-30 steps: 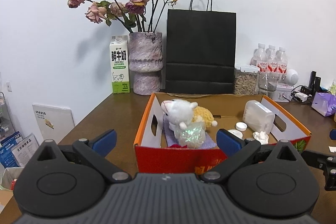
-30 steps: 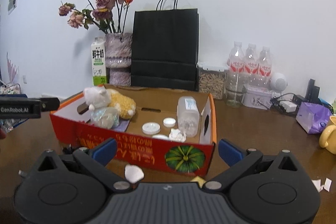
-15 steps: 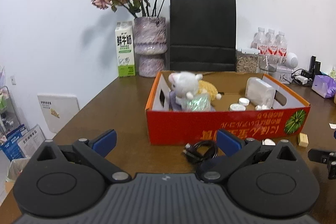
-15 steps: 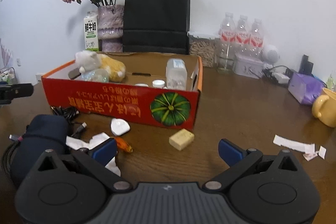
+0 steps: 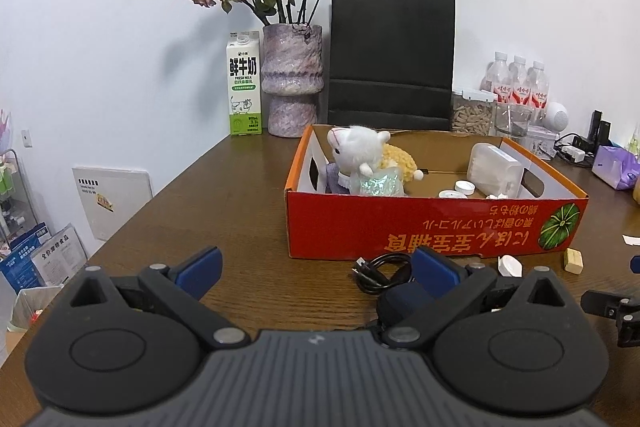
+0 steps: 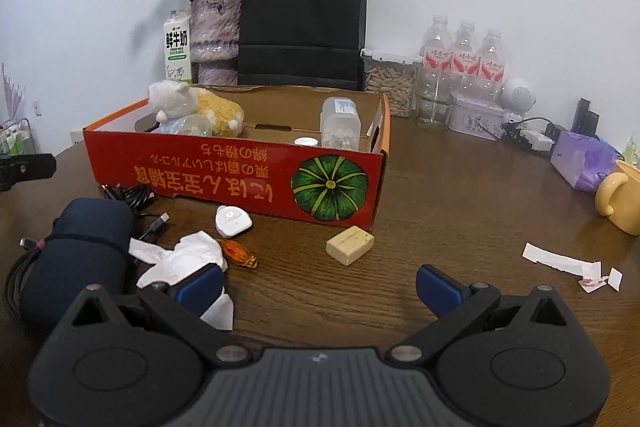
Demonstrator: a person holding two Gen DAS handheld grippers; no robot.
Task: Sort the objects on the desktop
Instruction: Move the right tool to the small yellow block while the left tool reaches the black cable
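Both grippers are held wide apart and empty above the wooden table. The left gripper is seen with its fingers spread, a coiled black cable and a dark blue pouch lying just beyond its right finger. The red cardboard box is seen from above in this view, with a white plush toy, a clear plastic container and white caps inside.

Only through the right gripper camera is the loose clutter before the box revealed: crumpled tissue, an orange wrapper, a small white device, a beige block, torn paper scraps and a yellow mug.
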